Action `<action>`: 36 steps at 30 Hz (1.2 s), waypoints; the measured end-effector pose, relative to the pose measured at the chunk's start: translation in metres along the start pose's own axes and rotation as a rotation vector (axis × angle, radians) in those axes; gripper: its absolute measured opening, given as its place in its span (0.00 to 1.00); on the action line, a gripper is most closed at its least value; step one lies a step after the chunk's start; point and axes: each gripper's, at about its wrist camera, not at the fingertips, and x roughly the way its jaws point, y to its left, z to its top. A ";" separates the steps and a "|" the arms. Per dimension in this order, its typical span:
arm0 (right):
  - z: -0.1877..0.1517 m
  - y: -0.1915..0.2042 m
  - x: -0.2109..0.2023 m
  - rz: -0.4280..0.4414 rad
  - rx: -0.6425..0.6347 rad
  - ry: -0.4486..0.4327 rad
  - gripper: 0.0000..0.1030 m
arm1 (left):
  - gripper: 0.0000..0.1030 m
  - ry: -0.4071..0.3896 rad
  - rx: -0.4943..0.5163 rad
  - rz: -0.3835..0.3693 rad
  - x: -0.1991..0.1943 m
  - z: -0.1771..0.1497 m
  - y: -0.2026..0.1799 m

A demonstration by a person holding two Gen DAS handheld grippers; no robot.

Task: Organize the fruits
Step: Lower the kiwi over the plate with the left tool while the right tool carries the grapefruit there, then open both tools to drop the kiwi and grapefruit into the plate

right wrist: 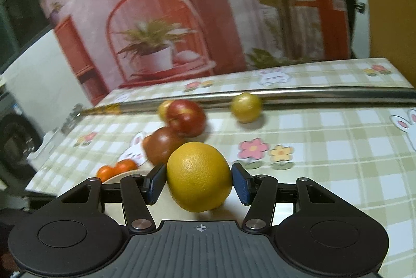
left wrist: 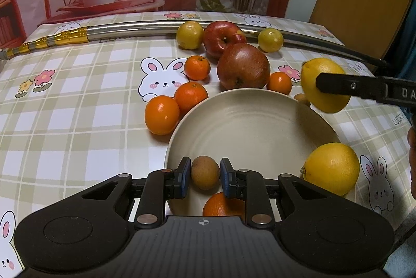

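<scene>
Fruits [left wrist: 205, 172] [right wrist: 199, 176] clamped in both grippers above plate [left wrist: 249, 121].

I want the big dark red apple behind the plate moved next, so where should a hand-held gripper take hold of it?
Grip the dark red apple across its widest middle, coming from above: the plate, another apple and small oranges crowd its sides.

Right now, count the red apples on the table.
2: a bright red apple against the metal pole, and a darker apple just in front, beside the plate. Nothing suggests hidden ones.
</scene>
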 end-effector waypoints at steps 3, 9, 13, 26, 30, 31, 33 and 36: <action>-0.002 0.015 0.002 0.030 -0.029 0.019 0.50 | 0.25 -0.003 -0.001 -0.002 0.000 -0.001 0.000; -0.009 0.032 0.014 0.047 -0.056 0.079 0.50 | 0.25 -0.010 -0.004 -0.004 0.000 -0.002 0.001; -0.015 0.036 0.021 0.038 -0.053 0.114 0.50 | 0.25 -0.012 -0.006 -0.005 0.000 -0.003 0.001; -0.021 0.041 0.028 -0.003 -0.058 0.158 0.50 | 0.25 -0.025 -0.034 -0.027 -0.001 -0.002 0.007; -0.022 0.042 0.026 -0.022 -0.055 0.154 0.50 | 0.25 -0.026 -0.044 -0.031 -0.002 -0.001 0.009; -0.023 0.043 0.027 -0.025 -0.055 0.153 0.50 | 0.25 -0.027 -0.044 -0.031 -0.002 -0.001 0.009; -0.023 0.043 0.026 -0.027 -0.054 0.147 0.50 | 0.25 -0.030 -0.048 -0.032 -0.003 0.000 0.009; -0.021 0.043 0.022 -0.026 -0.054 0.130 0.50 | 0.25 -0.035 -0.056 -0.034 -0.004 0.000 0.010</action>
